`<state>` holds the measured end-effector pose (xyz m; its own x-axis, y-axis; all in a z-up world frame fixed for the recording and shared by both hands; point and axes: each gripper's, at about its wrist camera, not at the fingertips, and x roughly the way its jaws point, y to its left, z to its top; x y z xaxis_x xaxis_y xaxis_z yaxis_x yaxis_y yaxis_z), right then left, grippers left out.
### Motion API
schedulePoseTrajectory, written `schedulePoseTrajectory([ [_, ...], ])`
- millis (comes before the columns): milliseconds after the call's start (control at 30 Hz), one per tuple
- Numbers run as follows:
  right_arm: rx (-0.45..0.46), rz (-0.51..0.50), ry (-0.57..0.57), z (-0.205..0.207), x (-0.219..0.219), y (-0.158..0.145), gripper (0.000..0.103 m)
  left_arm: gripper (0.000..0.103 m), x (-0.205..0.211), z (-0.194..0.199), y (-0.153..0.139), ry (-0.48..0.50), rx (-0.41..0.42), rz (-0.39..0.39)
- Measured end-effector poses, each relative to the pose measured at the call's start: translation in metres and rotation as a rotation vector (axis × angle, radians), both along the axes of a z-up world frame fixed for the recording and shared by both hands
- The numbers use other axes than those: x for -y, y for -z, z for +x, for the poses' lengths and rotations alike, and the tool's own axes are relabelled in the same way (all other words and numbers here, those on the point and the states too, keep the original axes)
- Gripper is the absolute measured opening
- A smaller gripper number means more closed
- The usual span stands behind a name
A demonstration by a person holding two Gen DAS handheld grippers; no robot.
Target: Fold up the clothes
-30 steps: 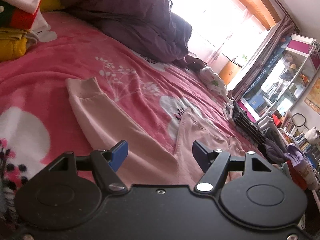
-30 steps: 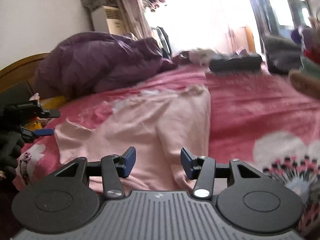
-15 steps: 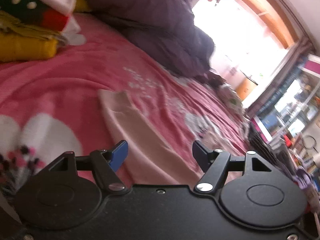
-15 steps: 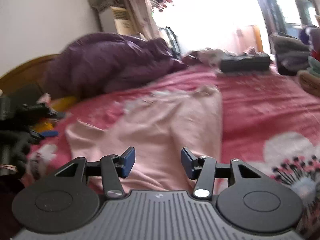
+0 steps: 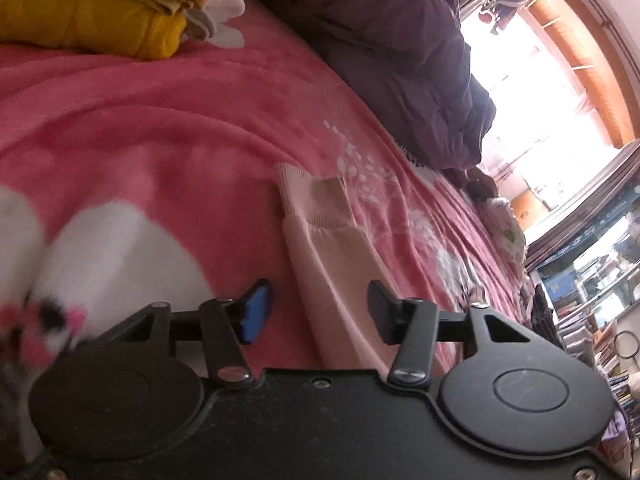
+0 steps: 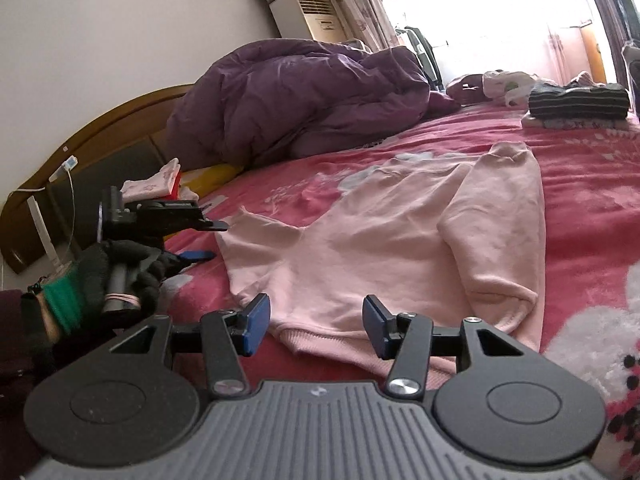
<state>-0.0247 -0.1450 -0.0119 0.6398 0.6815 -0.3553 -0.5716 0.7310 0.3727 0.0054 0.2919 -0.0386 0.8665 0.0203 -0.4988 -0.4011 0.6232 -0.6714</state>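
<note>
A pale pink sweatshirt (image 6: 400, 232) lies spread on the pink floral blanket (image 6: 580, 184). One sleeve is folded over the body. My right gripper (image 6: 316, 316) hovers open over the ribbed hem, which shows between its blue pads. In the left wrist view the other sleeve (image 5: 340, 272) runs toward me, its ribbed cuff (image 5: 320, 204) farther off. My left gripper (image 5: 318, 304) straddles that sleeve and its jaws are closing, the pads still clear of the cloth. The right wrist view shows the left gripper (image 6: 208, 240) at the sleeve's end, held by a black-gloved hand (image 6: 120, 272).
A crumpled purple duvet (image 6: 300, 96) fills the far side of the bed. Folded yellow and red clothes (image 5: 100, 12) are stacked near the wooden headboard (image 6: 100, 148). A folded striped pile (image 6: 576, 100) sits at the far right. Shelves (image 5: 592, 280) stand beyond the bed's edge.
My left gripper has moved closer to the sleeve cuff and rolled, and its jaws have narrowed. The right gripper has turned slightly, its opening unchanged.
</note>
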Motion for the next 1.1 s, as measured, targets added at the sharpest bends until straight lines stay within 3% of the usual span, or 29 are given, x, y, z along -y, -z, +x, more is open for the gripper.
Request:
schedulePoseTrajectory([
  [100,-0.008,0.009,0.005,0.000,0.003,0.002,0.052,0.039,0.000,0.008,0.002,0.013,0.023,0.012],
  [133,-0.014,0.014,0.007,0.001,0.003,0.003,0.052,0.030,0.000,0.011,0.002,0.012,0.024,0.015],
  [167,-0.018,0.017,0.008,0.002,0.003,0.004,0.052,0.008,0.001,0.013,0.003,0.011,0.026,0.014],
  [200,-0.020,0.017,0.008,0.003,0.003,0.005,0.052,0.000,0.002,0.013,0.001,0.010,0.032,0.019],
  [233,-0.023,0.018,0.008,0.003,0.003,0.006,0.052,0.000,0.004,0.012,-0.003,0.008,0.044,0.036],
  [333,-0.025,0.023,0.001,0.004,0.003,0.007,0.052,0.000,0.013,0.012,-0.024,0.040,0.111,0.085],
  [633,-0.056,0.107,-0.023,0.012,0.003,0.008,0.052,0.000,0.100,0.028,-0.082,0.281,0.221,0.389],
  [767,-0.144,0.247,-0.018,0.023,0.014,0.011,0.052,0.000,0.161,0.038,-0.083,0.465,0.216,0.588],
  [900,-0.229,0.429,0.031,0.034,0.030,0.013,0.054,0.002,0.219,0.051,-0.053,0.743,0.123,0.800],
  [933,-0.250,0.474,0.044,0.037,0.033,0.013,0.055,0.004,0.228,0.050,-0.045,0.795,0.096,0.836],
  [1000,-0.272,0.482,0.071,0.039,0.033,0.013,0.056,0.017,0.239,0.045,-0.034,0.889,0.059,0.879],
  [1067,-0.294,0.489,0.099,0.042,0.033,0.012,0.057,0.035,0.237,0.036,-0.034,0.941,0.071,0.875],
  [1100,-0.307,0.480,0.114,0.043,0.030,0.012,0.057,0.038,0.233,0.031,-0.037,0.939,0.087,0.864],
])
